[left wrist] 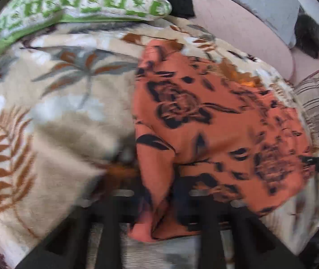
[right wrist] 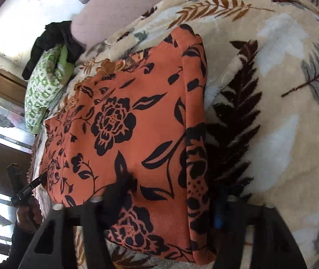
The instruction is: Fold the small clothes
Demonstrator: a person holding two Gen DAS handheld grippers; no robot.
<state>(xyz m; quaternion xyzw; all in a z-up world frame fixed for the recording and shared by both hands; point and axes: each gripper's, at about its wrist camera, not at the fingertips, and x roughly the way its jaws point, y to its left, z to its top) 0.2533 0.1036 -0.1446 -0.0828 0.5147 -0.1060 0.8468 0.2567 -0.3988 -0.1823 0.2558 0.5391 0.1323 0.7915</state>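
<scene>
Garment: one orange cloth with black flower print (right wrist: 125,121), folded over, lying on the blanket in front of both grippers.
Support: one cream fleece blanket with fern and leaf print (left wrist: 47,116), spread over the bed.
Left gripper (left wrist: 157,204): blurred; a hem of the orange cloth lies between the two dark fingers, but whether they pinch it or have let go cannot be told.
Right gripper (right wrist: 159,199): the near edge of the cloth passes between the fingers; one finger (right wrist: 116,192) lies on top of the fabric, while the other stands beside the folded edge; grasp or release cannot be told.
Surroundings: one green-and-white patterned pillow (left wrist: 78,4) at the far end of the blanket; one black garment (right wrist: 54,42) heaped behind the pillow; one pale grey cushion (left wrist: 260,4) on a pink padded surface (left wrist: 233,24).
Obstruction: none lies over the cloth apart from the gripper fingers.
Other hand: in the right wrist view a hand (right wrist: 26,217) grips the left tool at the cloth's far corner.
Writing: none legible.
</scene>
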